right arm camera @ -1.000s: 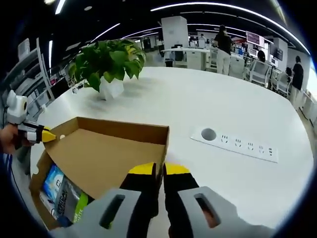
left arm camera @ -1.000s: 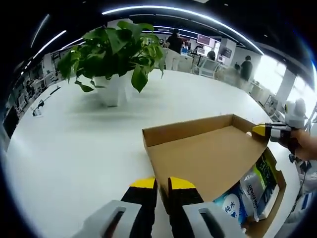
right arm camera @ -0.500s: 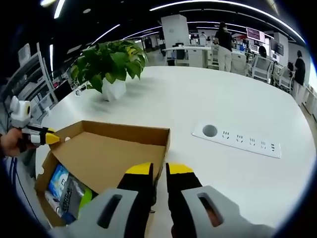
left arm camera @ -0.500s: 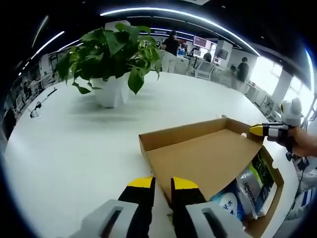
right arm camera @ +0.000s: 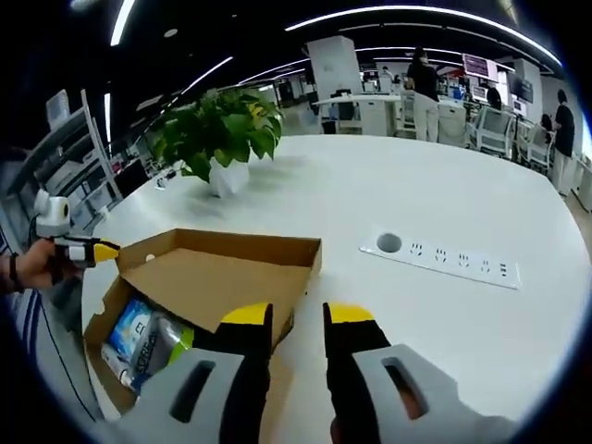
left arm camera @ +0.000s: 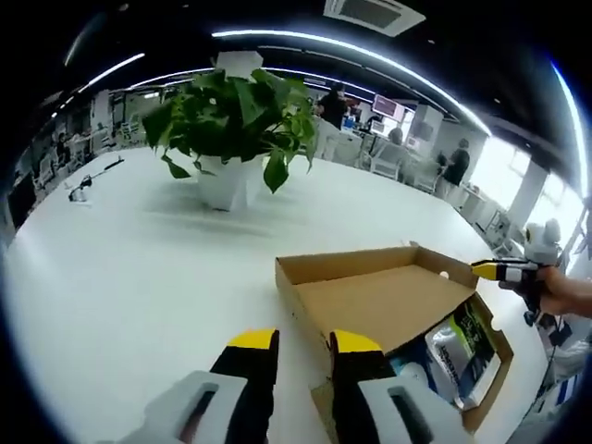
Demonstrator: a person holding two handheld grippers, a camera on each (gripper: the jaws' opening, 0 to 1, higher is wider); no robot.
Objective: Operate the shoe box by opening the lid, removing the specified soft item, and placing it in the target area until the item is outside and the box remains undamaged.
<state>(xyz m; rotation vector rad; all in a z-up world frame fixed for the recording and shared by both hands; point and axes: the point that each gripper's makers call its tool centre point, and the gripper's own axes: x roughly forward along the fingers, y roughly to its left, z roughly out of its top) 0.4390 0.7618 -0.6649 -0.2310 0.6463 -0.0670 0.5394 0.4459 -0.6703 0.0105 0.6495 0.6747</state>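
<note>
I count one cardboard shoe box [right arm camera: 222, 277], two soft packets [right arm camera: 148, 338] inside it, one potted plant [right arm camera: 222, 139], one white power strip [right arm camera: 439, 261], and my two grippers [left arm camera: 301, 347].

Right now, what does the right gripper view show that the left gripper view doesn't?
The right gripper view brings in a white power strip lying on the table, plus the left gripper, held in a hand beside the box. The left gripper view brings in a ceiling air vent and the right gripper. Shared: the open shoe box with soft packs inside, and the potted plant.
</note>
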